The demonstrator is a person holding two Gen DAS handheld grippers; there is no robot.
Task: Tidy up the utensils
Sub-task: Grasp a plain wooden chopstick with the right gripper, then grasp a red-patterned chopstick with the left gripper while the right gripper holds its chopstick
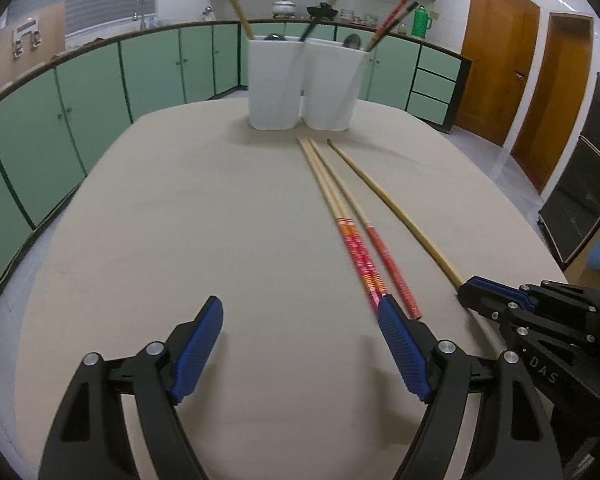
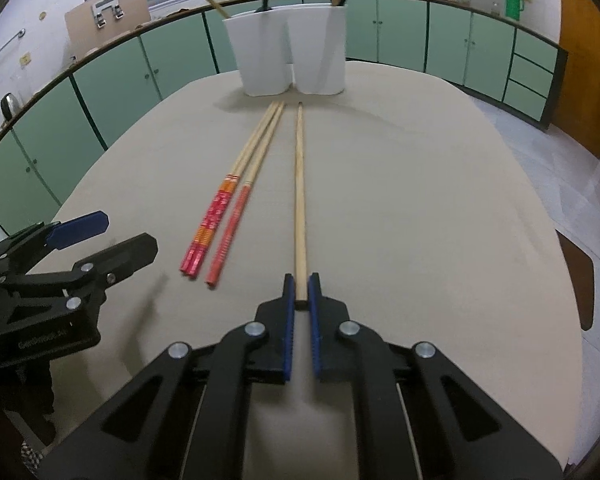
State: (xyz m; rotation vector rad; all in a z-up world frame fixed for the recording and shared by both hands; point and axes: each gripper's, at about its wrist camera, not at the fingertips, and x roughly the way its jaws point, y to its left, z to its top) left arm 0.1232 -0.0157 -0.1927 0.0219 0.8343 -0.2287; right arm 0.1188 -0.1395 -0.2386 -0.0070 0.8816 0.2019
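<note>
A white two-compartment utensil holder (image 1: 302,82) (image 2: 288,50) stands at the far side of the table, with chopsticks and dark utensils inside. Red-handled chopsticks (image 1: 356,236) (image 2: 230,200) lie on the table pointing at it. A plain wooden chopstick (image 1: 388,200) (image 2: 299,184) lies to their right. My right gripper (image 2: 301,280) is shut on the near end of the plain chopstick; it also shows in the left wrist view (image 1: 496,296). My left gripper (image 1: 300,316) is open, its right pad next to the red chopsticks' ends; it also shows in the right wrist view (image 2: 112,236).
The beige table (image 1: 180,220) has rounded edges. Green cabinets (image 1: 100,80) with a counter run behind it, wooden doors (image 1: 500,60) at the right. A chair back (image 2: 580,284) stands at the table's right edge.
</note>
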